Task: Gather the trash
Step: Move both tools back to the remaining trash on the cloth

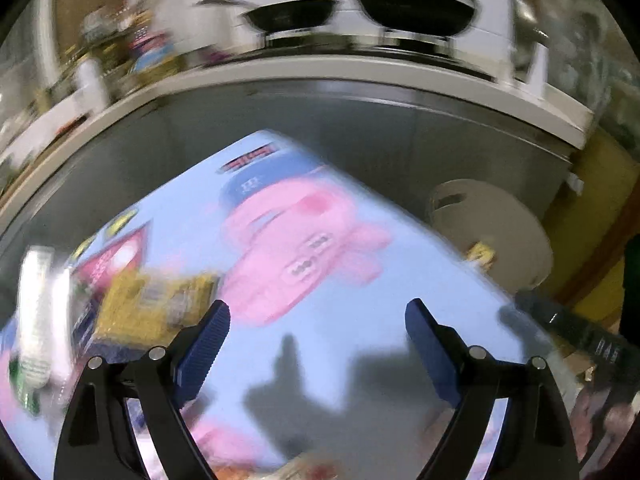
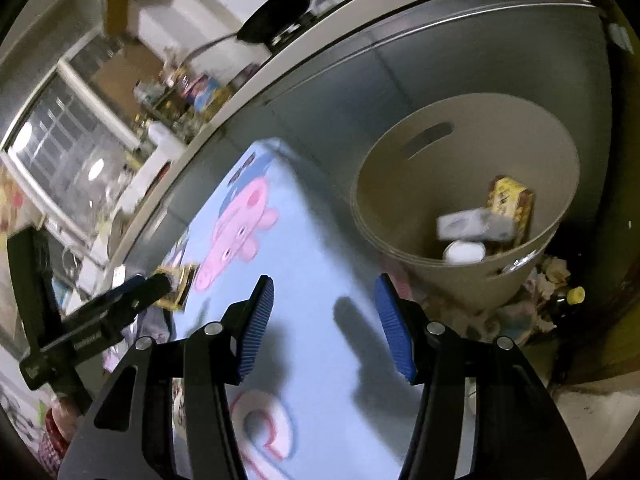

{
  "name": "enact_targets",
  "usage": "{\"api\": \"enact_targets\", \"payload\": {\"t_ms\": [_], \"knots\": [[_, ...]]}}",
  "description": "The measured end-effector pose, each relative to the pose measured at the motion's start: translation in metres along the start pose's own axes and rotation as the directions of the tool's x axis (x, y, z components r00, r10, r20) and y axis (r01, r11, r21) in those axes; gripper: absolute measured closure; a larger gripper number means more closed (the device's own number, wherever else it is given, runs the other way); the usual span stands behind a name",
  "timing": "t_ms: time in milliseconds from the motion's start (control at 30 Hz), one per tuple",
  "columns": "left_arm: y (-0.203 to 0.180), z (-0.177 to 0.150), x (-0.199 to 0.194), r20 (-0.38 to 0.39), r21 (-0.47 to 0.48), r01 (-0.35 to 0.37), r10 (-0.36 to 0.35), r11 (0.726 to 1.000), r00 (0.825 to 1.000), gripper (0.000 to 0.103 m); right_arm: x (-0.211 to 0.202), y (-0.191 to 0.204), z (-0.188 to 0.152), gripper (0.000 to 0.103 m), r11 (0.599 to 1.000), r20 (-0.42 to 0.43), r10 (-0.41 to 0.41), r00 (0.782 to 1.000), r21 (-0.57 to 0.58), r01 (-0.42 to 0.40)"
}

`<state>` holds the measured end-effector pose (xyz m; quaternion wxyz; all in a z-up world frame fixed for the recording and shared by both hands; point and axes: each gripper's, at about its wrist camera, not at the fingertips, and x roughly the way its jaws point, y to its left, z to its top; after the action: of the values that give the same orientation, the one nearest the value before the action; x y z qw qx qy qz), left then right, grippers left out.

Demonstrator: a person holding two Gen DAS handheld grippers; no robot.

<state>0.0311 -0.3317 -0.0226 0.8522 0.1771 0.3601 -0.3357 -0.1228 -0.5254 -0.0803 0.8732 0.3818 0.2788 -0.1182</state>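
Observation:
A yellow box (image 1: pixel 152 308) and a blurred white bottle (image 1: pixel 38 320) lie at the left of a light-blue table cloth (image 1: pixel 360 320) printed with a pink cartoon pig. My left gripper (image 1: pixel 318 308) hangs open over the cloth just right of the yellow box, with nothing between its fingers. The right wrist view shows the left gripper (image 2: pixel 152 284) beside the yellow box (image 2: pixel 180 284). My right gripper (image 2: pixel 324 280) is open and holds nothing, above the cloth's right edge near a beige bin (image 2: pixel 400 152). In the bin lie a yellow carton (image 2: pixel 510 200), a grey-white box (image 2: pixel 474 224) and a white cup (image 2: pixel 464 252).
Grey cabinet fronts (image 1: pixel 360 128) under a white counter run behind the table, with two dark pans (image 1: pixel 292 14) on a stove. A yellow-capped dark bottle (image 2: pixel 574 296) and crumpled litter lie on the floor by the bin. The counter's left end is cluttered.

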Motion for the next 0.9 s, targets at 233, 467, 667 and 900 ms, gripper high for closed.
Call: {"api": "enact_targets", "payload": {"t_ms": [233,467,667,900], "knots": [[0.128,-0.085,-0.062,-0.004,-0.205,-0.142,0.144,0.968,0.990,0.019,0.023,0.048,-0.036,0.050,0.997,-0.093,0.002,0.996,-0.076,-0.009],[0.215,-0.157,-0.080,-0.093,-0.392,-0.219,0.198,0.893,0.976,0.022,0.046,0.110,-0.071,0.050,0.982,-0.184,-0.003,0.983,-0.187,-0.032],[0.247,-0.194,-0.087,-0.093,-0.449,-0.231,0.212,0.863,0.973,0.022,0.056,0.157,-0.094,0.050,0.962,-0.229,-0.005,0.973,-0.266,-0.058],[0.253,-0.203,-0.091,-0.042,-0.456,-0.196,0.199,0.868,0.979,0.019,0.063,0.177,-0.096,0.050,0.959,-0.225,-0.046,0.973,-0.283,-0.020]]}}
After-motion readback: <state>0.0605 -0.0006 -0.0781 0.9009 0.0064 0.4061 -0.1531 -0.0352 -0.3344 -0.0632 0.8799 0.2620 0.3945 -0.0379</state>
